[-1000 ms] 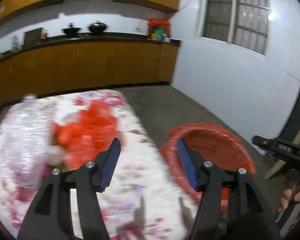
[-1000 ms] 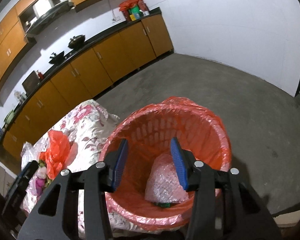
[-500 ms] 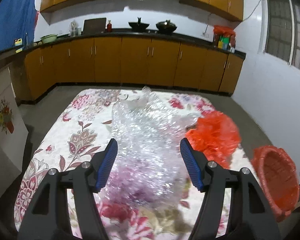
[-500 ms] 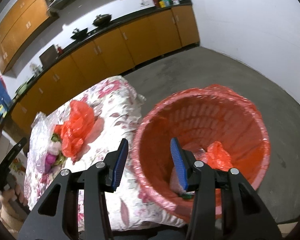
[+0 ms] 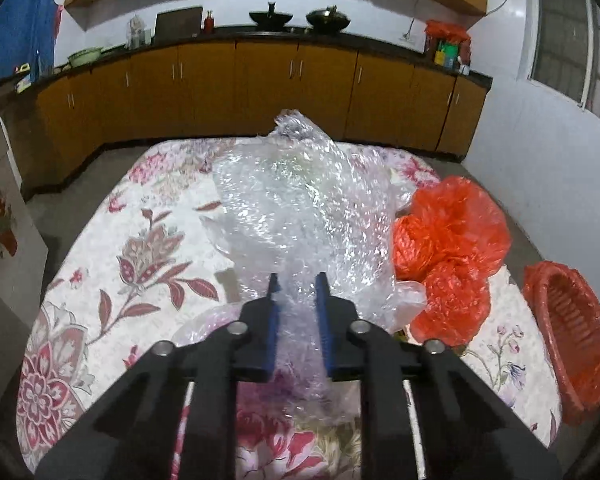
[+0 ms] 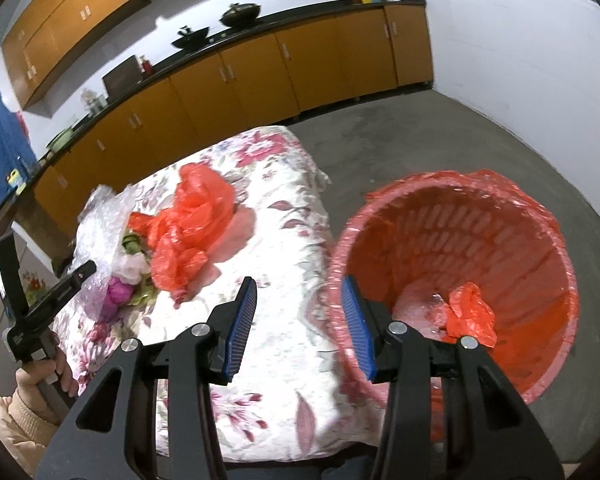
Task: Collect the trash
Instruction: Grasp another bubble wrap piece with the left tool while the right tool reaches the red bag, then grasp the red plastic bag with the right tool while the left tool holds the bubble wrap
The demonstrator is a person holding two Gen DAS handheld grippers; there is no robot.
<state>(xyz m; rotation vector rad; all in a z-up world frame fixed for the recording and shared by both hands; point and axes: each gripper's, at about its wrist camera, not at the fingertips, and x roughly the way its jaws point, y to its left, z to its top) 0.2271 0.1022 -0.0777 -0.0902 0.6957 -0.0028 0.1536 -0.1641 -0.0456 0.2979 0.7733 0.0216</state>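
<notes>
A big sheet of clear bubble wrap (image 5: 300, 208) lies on the floral table (image 5: 140, 240). My left gripper (image 5: 298, 280) is shut on its near end. Crumpled red plastic bags (image 5: 452, 248) lie to its right; they also show in the right wrist view (image 6: 188, 232). My right gripper (image 6: 298, 292) is open and empty, over the table edge beside the red bin (image 6: 452, 280). The bin is lined with a red bag and holds a red bag scrap (image 6: 470, 312) and some clear wrap. The bin also shows in the left wrist view (image 5: 568, 344).
Pink and green scraps (image 6: 124, 280) lie under the wrap's edge. Orange kitchen cabinets (image 5: 260, 88) run along the back wall. Grey floor (image 6: 420, 140) lies beyond the table and the bin. A white wall (image 5: 540, 168) stands to the right.
My left gripper swung from the bin side to the bubble wrap and shut on it. My right gripper drew back from over the bin to the table edge; a red scrap now lies in the bin.
</notes>
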